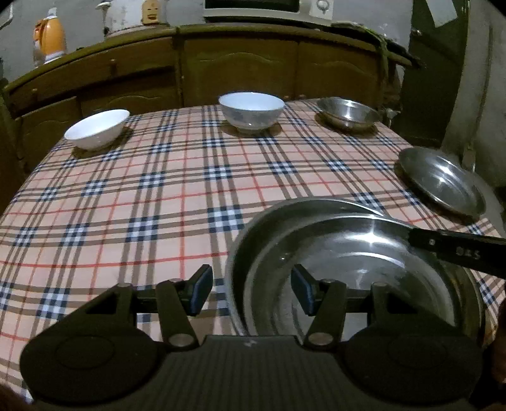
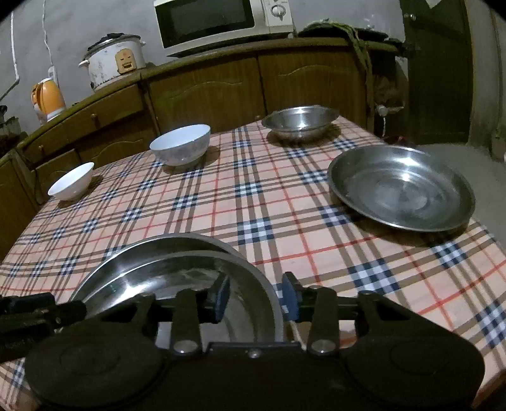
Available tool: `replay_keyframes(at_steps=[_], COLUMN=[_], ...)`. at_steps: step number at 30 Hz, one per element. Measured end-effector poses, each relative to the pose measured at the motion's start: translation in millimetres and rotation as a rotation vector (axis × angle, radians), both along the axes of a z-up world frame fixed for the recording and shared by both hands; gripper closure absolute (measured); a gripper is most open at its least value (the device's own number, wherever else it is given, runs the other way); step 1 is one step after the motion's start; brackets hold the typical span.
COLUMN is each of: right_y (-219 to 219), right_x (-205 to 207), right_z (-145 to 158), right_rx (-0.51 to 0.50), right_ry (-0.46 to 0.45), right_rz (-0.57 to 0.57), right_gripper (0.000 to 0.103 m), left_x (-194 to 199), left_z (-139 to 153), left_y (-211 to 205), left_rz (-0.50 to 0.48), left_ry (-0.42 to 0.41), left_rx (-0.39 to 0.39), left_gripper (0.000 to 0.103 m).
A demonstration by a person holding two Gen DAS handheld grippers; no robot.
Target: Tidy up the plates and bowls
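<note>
Straddling stacked steel plates [image 1: 357, 253], lower frame: left gripper [image 1: 251, 292] and right gripper [image 2: 256, 298], jaws apart, unclamped. Likely light, rigid, slippery; pinch rims.

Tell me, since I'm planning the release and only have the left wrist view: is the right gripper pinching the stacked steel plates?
Observer: No. The right gripper is open; its pads straddle the stacked steel plates' rim without pressing.
Operator: And the white box on the cabinet, cut off at my top edge?
Observer: That's a microwave, door shut, on the wooden cabinet, to the right of a white rice cooker.
</note>
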State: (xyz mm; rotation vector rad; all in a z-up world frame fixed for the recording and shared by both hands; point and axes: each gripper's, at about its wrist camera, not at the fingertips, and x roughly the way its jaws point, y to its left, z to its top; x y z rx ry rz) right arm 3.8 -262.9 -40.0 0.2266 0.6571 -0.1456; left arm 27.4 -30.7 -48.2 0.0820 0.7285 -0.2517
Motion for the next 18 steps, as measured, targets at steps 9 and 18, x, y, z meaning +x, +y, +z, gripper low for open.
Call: replay_keyframes(at_steps=[9, 18], right_y=[0.3, 32.4], right_x=[-37.9, -88.2], right_z=[29.6, 42.5], right_rx=[0.009, -0.007], right_ry=[0.013, 0.042], right_rz=[0.097, 0.36], right_gripper=[0.047, 0.043], left_x=[-9.0, -16.1], left_z=[15.2, 18.9], left_y=[8.9, 14.8], left_rz=[0.011, 0.01], left_ry=[-0.039, -0.053], left_rx=[-0.031, -0.055], left_gripper=[0.04, 0.037])
